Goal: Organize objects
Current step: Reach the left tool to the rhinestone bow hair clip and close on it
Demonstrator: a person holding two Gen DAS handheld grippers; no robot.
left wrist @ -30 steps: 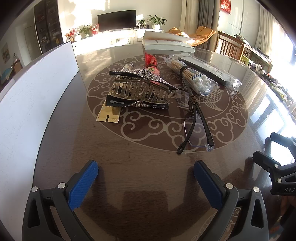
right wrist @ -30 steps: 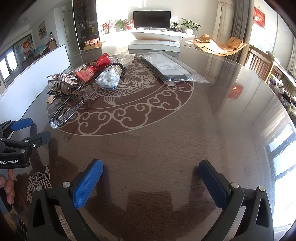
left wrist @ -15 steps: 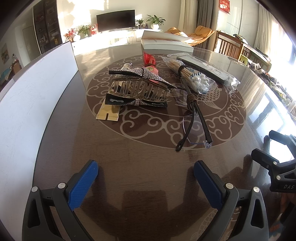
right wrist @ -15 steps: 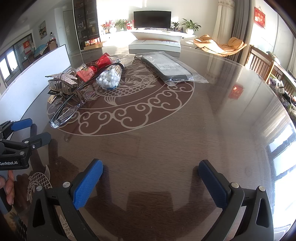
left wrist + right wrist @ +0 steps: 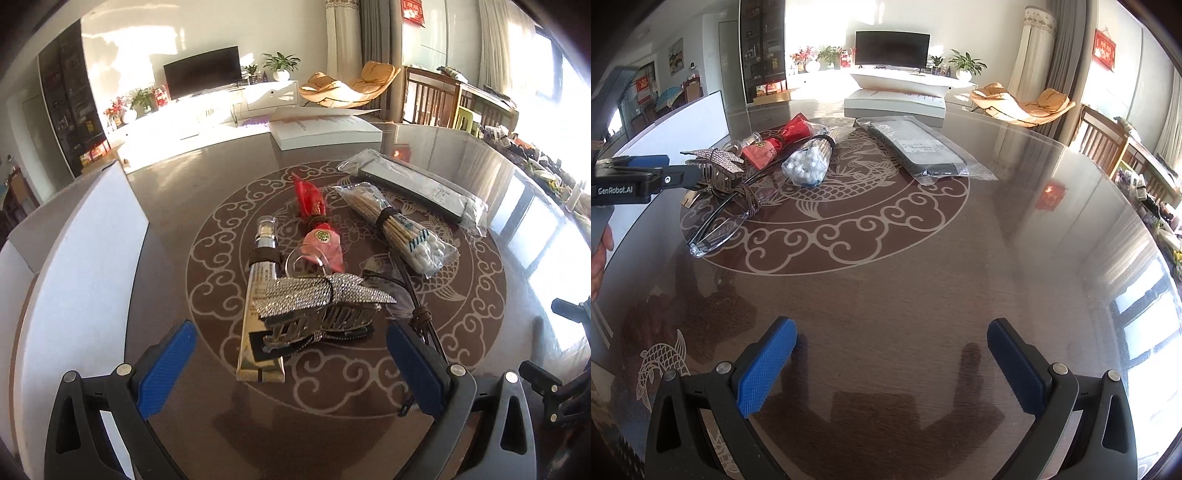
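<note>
A rhinestone hair claw clip (image 5: 321,306) lies on a gold tube (image 5: 260,295) near the table's left side. My left gripper (image 5: 291,365) is open, raised over the table, its blue pads either side of the clip without touching it. Clear glasses (image 5: 720,225) with a brown tie lie to the clip's right. Behind them are a red-pink pouch (image 5: 317,221), a bag of cotton swabs (image 5: 402,232) and a dark flat pack in plastic (image 5: 417,184). My right gripper (image 5: 890,365) is open and empty over bare table.
A white board (image 5: 85,258) stands along the table's left side. A white box (image 5: 325,129) sits at the far edge. The round dark glass table (image 5: 960,277) has a scroll pattern. Chairs and cluttered furniture stand at the right.
My left gripper has moved forward and up to the hair clip, which now sits between its pads. The right gripper has barely moved.
</note>
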